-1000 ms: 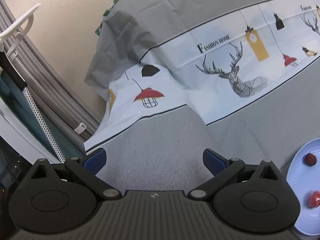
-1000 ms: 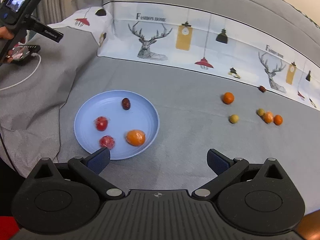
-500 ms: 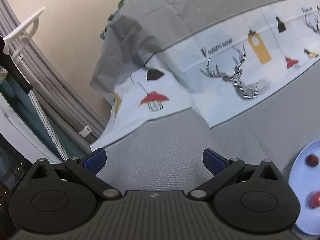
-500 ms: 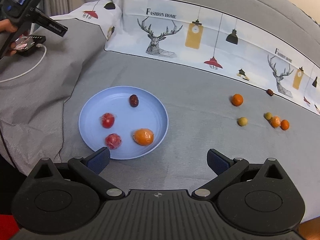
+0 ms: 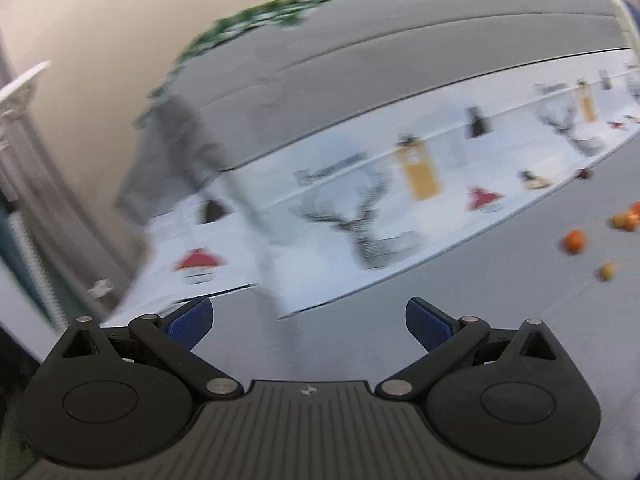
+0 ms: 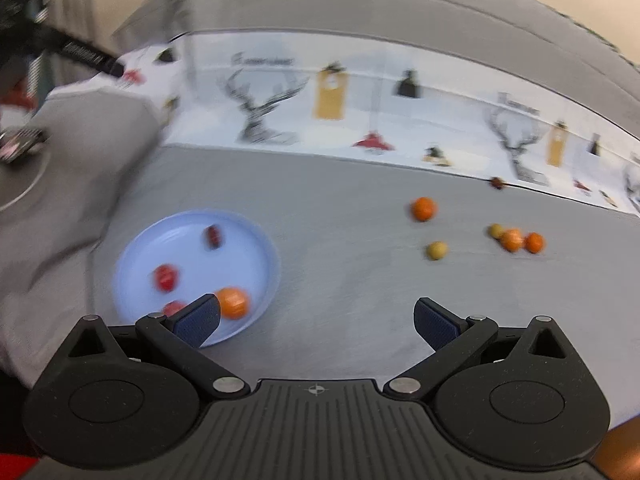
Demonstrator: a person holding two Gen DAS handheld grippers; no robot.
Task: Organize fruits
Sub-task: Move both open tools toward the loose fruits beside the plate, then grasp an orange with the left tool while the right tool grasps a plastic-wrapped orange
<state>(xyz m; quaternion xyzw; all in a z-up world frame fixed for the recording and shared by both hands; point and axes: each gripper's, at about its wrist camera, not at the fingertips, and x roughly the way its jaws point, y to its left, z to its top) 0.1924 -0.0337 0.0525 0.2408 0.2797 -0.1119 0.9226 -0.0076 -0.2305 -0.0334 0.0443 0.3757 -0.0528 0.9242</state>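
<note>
Blurring both views; L gripper (image 5: 307, 322) & R gripper (image 6: 316, 320) jaws wide, empty; plate (image 6: 256, 240) partly hidden

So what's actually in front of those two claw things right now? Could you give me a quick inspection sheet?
Surface: grey bedspread with a printed white band.
Job's things: blue plate holding four fruits; six loose fruits on the spread, among them an orange one.
Clutter: nothing seen.
Grippers: left gripper open, empty; right gripper open, empty.
Cables: one possible at the blurred left edge.
Surroundings: beige wall; dark handheld device, blurred.
</note>
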